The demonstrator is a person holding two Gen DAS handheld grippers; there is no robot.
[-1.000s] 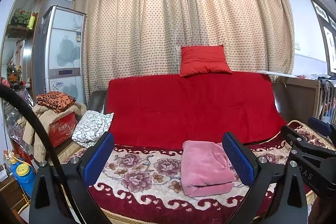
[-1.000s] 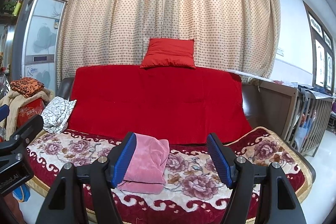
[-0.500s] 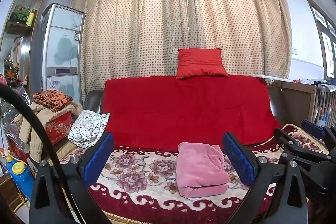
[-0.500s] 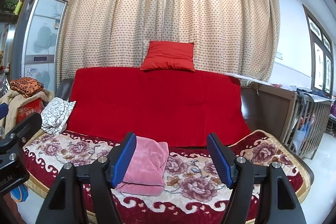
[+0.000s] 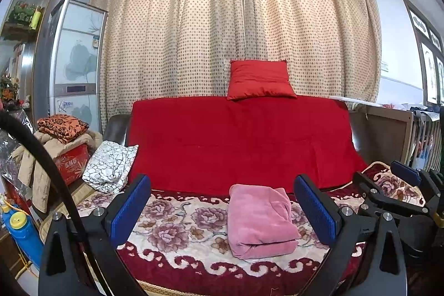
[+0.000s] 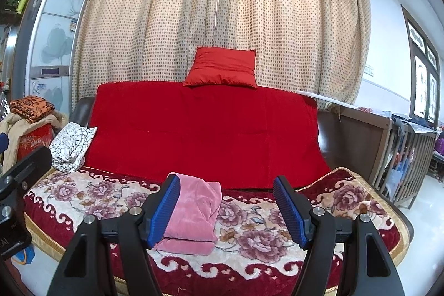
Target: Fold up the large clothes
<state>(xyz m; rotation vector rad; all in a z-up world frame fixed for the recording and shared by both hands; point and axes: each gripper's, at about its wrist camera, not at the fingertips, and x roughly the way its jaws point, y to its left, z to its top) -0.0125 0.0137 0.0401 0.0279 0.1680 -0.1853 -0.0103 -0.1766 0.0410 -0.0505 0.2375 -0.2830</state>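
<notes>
Folded pink garment (image 5: pixel 260 221) on floral sofa blanket (image 5: pixel 177 226), left tool (image 5: pixel 222 210) and right tool (image 6: pixel 230 210) agape, empty, red box (image 5: pixel 70 162) lettering unreadable

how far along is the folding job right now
Done, it seems: the pink garment lies folded in a compact bundle on the floral blanket. In hand: nothing; the left gripper and right gripper are both open and empty, short of the sofa. Left: possibly the crumpled black-and-white patterned cloth at the sofa's end.
</notes>
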